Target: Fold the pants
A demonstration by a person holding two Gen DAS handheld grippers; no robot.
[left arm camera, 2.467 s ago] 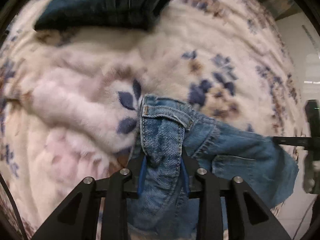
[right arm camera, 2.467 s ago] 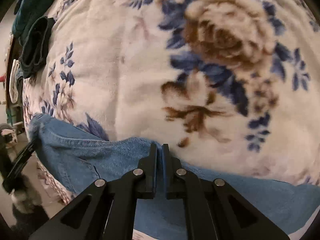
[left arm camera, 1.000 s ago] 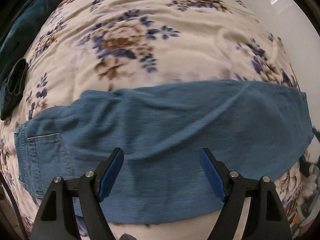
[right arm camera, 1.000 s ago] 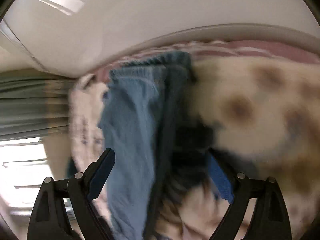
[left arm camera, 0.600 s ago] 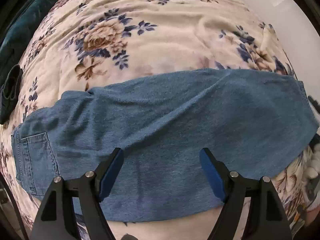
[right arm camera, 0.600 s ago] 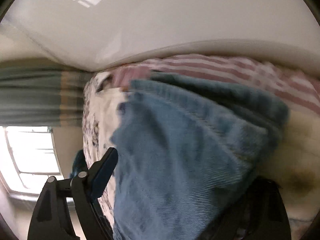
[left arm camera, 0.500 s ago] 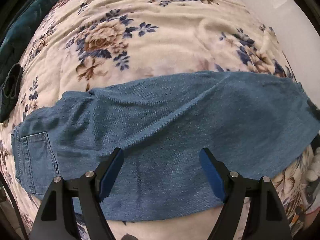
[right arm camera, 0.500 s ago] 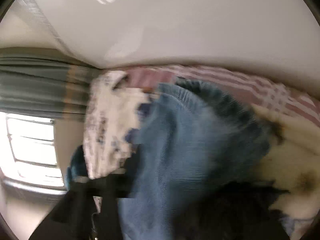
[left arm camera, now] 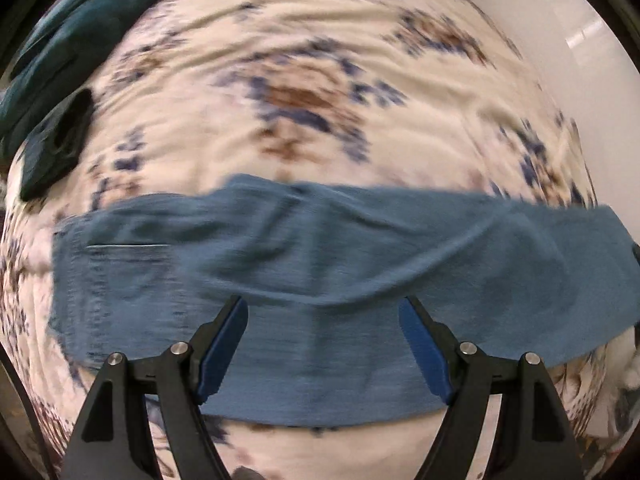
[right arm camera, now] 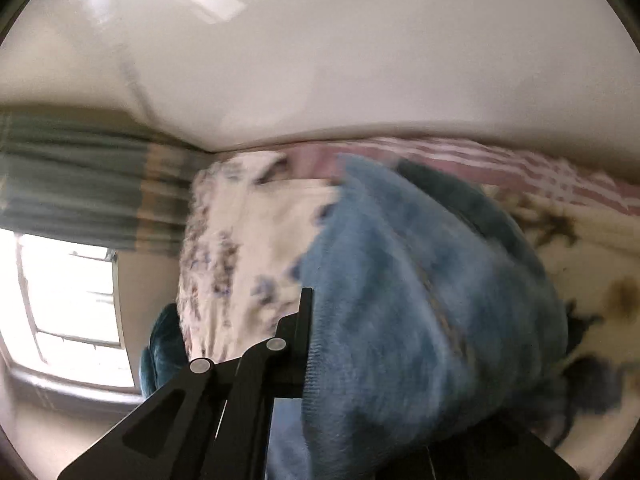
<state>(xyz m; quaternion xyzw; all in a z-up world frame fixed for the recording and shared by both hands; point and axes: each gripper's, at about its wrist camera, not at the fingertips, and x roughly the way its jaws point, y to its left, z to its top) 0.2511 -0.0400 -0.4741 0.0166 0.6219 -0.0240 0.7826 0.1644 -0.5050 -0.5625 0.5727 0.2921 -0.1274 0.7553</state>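
The blue denim pants (left arm camera: 320, 264) lie flat in a long band across the flowered blanket (left arm camera: 304, 80), waist and back pocket at the left, hem at the far right. My left gripper (left arm camera: 323, 344) is open and empty, hovering over the pants' near edge. In the right wrist view the pants' hem end (right arm camera: 420, 320) bulges up close over my right gripper (right arm camera: 320, 344). Only the left finger (right arm camera: 300, 328) shows; the denim hides the other, and the cloth seems pinched there.
A dark teal garment (left arm camera: 60, 52) lies at the blanket's far left, also low in the right wrist view (right arm camera: 160, 352). A white wall (right arm camera: 320, 60), striped curtain (right arm camera: 80, 176), window (right arm camera: 68, 300) and pink striped sheet (right arm camera: 520, 172) show beyond the bed.
My left gripper let go of the waistband, opened and drew back over the spread pants. My right gripper swung to the hem end, and its left finger closed in against the denim.
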